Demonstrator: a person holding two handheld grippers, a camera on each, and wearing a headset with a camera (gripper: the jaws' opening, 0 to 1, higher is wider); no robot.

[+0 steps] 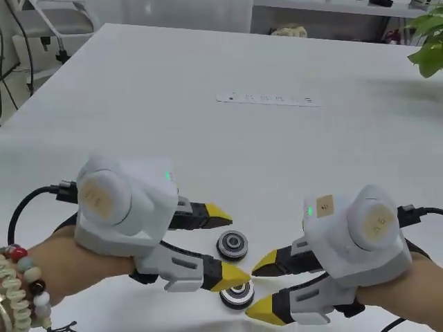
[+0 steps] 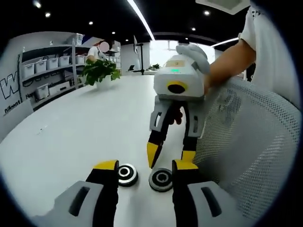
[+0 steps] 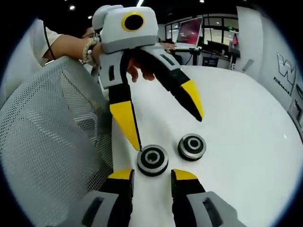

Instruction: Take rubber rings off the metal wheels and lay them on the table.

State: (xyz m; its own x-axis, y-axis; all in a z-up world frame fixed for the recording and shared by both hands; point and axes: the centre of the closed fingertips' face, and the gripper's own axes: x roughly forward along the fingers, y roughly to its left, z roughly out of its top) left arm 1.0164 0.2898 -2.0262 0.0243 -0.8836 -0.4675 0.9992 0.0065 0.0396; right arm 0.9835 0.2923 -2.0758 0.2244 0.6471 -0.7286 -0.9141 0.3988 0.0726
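Note:
Two small metal wheels with black rubber rings lie flat on the white table (image 1: 208, 111). The far wheel (image 1: 232, 245) sits between the jaws of my open left gripper (image 1: 228, 245), which reaches in from the left. The near wheel (image 1: 237, 295) is partly covered by that gripper's lower jaw. My open right gripper (image 1: 257, 287) points in from the right, its tips just short of the near wheel. In the left gripper view both wheels (image 2: 127, 174) (image 2: 161, 179) lie ahead of the left gripper (image 2: 145, 165). In the right gripper view one wheel (image 3: 152, 160) lies just ahead of the right gripper (image 3: 152, 175).
A mesh chair back (image 3: 52, 137) stands close behind the table's near edge. A flush strip (image 1: 266, 99) is set in the table's middle, and a green plant (image 1: 428, 41) stands at the far right. Shelves with bins (image 2: 47, 71) line the room.

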